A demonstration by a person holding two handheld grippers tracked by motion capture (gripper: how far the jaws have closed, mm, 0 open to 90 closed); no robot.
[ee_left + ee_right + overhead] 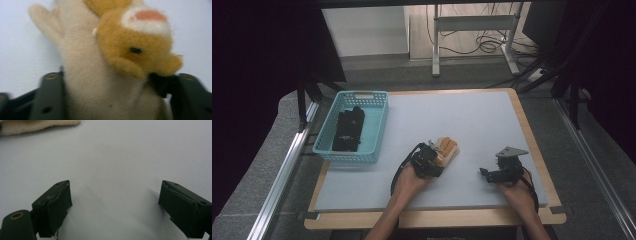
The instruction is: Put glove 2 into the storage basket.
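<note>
A plush toy (448, 148), cream with orange-brown parts, lies on the pale mat (462, 120) near its middle front. My left gripper (437, 156) reaches it from the near side. In the left gripper view the toy's cream body (95, 82) sits between the two black jaws, which press against it on both sides, with its orange head (135, 47) just beyond. My right gripper (488, 173) rests low over the mat to the right, apart from the toy. Its jaws (115, 205) stand wide with bare mat between them. A cream edge of the toy (37, 125) shows far off at the top left.
A turquoise basket (346, 156) stands at the mat's left edge and holds black items (348, 130). The mat lies on a wooden board (532, 150). Metal rails run along both sides, and a desk frame with cables stands beyond the far edge.
</note>
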